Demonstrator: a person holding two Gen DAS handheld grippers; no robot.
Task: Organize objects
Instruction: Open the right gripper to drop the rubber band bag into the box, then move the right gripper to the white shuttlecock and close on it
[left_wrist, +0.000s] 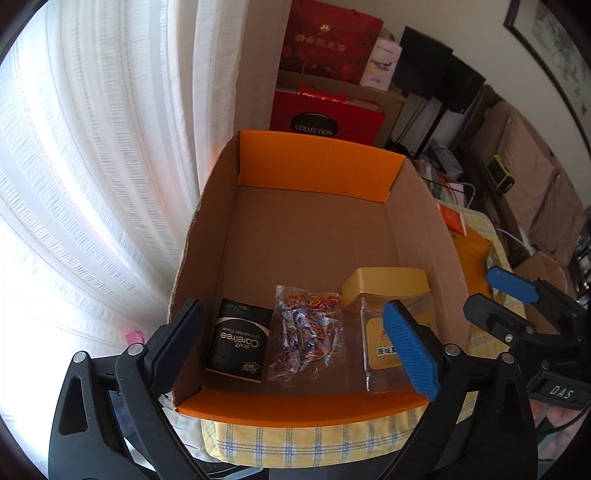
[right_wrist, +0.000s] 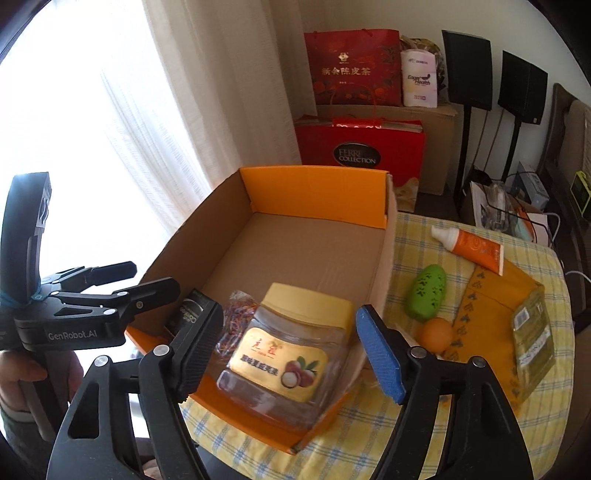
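A: Entry. Where is the jar (right_wrist: 284, 354)?

B: Inside the cardboard box (right_wrist: 317, 192), at its near right corner, lying beside the bag of rubber bands (left_wrist: 306, 328) and the black tissue pack (left_wrist: 238, 341). My right gripper (right_wrist: 288, 354) has its fingers spread wide, released, straddling the jar without touching it, as far as I can tell. My left gripper (left_wrist: 295, 339) is spread too, holding nothing, over the box's near wall.

A: Handling?

B: I judge it rigid clear plastic, smooth, likely slippery and light if empty. Take it across the flat body sides, below the yellow lid.
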